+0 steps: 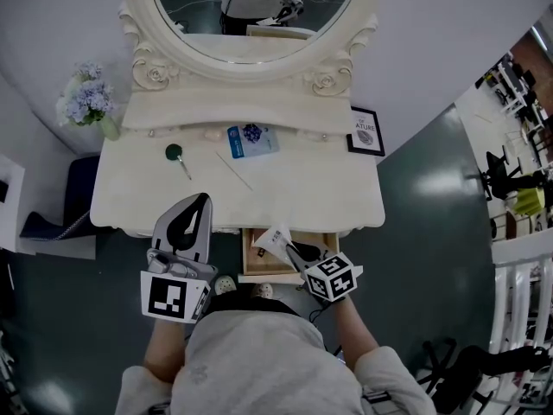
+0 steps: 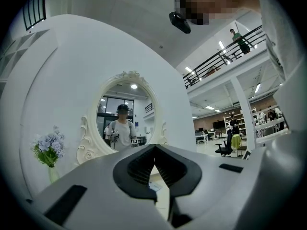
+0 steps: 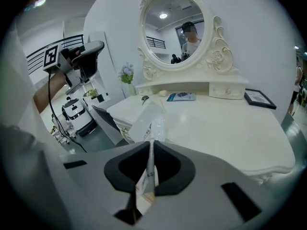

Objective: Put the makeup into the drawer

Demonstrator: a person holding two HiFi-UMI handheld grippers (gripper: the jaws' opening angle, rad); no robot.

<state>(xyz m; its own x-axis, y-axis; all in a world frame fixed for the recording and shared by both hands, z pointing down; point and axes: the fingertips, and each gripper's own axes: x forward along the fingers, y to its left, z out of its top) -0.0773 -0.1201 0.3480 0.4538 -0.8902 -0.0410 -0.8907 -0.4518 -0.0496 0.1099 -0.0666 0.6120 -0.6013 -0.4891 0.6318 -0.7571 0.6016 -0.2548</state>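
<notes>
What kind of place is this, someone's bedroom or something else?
Probably a lab or open office, not a bedroom. The white dressing table and oval mirror stand in a big hall, with office chairs nearby and a railed balcony overhead.

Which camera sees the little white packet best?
The right gripper view: the white packet fills the middle, clamped in the right gripper. The head view shows it small, over the open drawer. The left gripper view misses it.
</notes>
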